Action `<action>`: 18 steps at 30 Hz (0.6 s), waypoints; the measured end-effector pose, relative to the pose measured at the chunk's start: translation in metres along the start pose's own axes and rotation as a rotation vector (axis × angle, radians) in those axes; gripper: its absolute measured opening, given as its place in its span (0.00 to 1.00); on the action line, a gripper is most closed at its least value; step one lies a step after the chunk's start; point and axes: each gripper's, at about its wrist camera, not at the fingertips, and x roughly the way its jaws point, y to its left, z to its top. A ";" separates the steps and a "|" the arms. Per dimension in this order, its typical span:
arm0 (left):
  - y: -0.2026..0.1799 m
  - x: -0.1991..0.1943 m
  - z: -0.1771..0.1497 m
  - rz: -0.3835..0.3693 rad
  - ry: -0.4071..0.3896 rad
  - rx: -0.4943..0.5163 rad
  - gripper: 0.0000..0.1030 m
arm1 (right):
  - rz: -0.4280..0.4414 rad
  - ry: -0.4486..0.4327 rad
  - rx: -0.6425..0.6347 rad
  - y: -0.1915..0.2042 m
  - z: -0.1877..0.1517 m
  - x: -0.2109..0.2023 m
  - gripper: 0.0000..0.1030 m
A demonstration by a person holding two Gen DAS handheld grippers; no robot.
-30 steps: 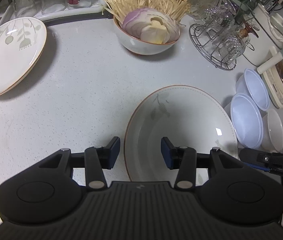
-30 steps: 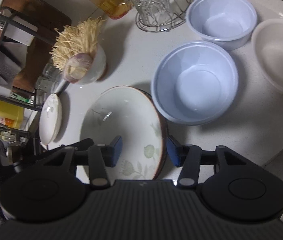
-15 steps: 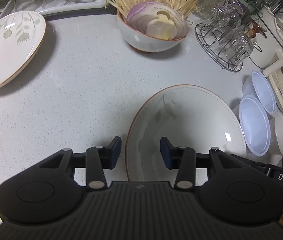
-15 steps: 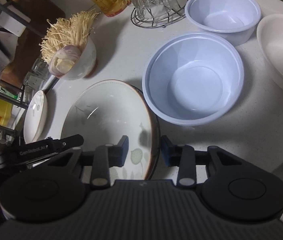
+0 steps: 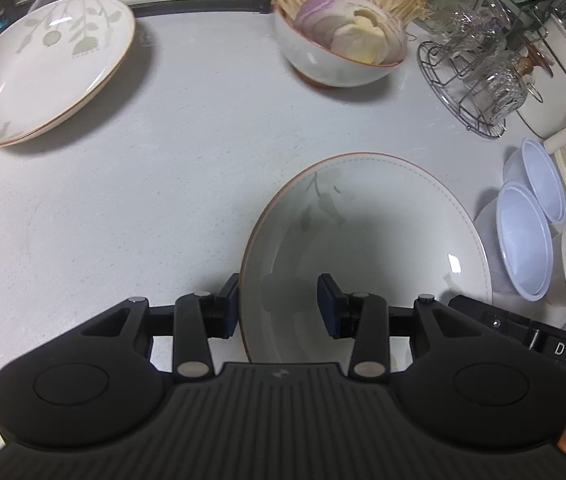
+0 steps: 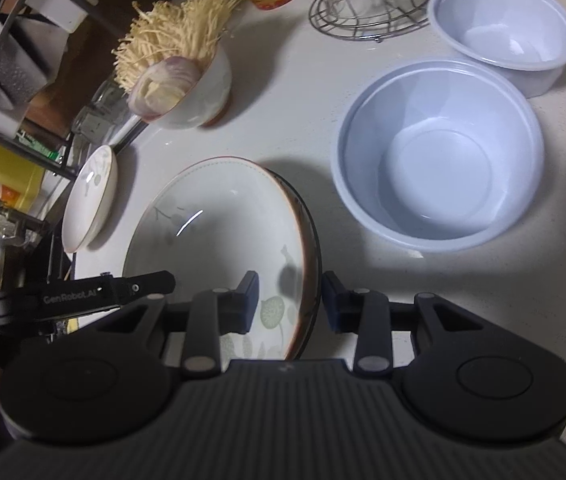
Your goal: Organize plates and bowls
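The plate (image 5: pixel 367 248) sits on the counter (image 5: pixel 163 184), its rims straddled by your closing left gripper (image 5: pixel 279 306) and by your right gripper (image 6: pixel 291 300), pads not pressing. Blue bowl (image 6: pixel 439 160) just beside.

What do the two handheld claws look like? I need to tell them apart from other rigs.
Both claws, left and right, are matte black with ribbed bodies, round side discs, silver pivot pins and dark blue pads. One side bar reads "DAS", another "GenRobot.AI". No sleeves or cables show.
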 end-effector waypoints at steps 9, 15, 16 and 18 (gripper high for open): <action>0.013 -0.009 -0.012 0.021 -0.014 -0.052 0.44 | -0.014 0.001 -0.118 0.015 0.001 0.009 0.30; 0.018 -0.022 -0.017 0.020 -0.068 -0.054 0.44 | -0.041 -0.006 -0.111 0.014 0.002 0.011 0.19; 0.019 -0.028 -0.016 0.022 -0.084 -0.059 0.44 | -0.052 -0.014 -0.117 0.016 0.001 0.009 0.19; 0.022 -0.040 -0.016 0.017 -0.112 -0.063 0.44 | -0.073 -0.040 -0.131 0.021 0.000 0.003 0.19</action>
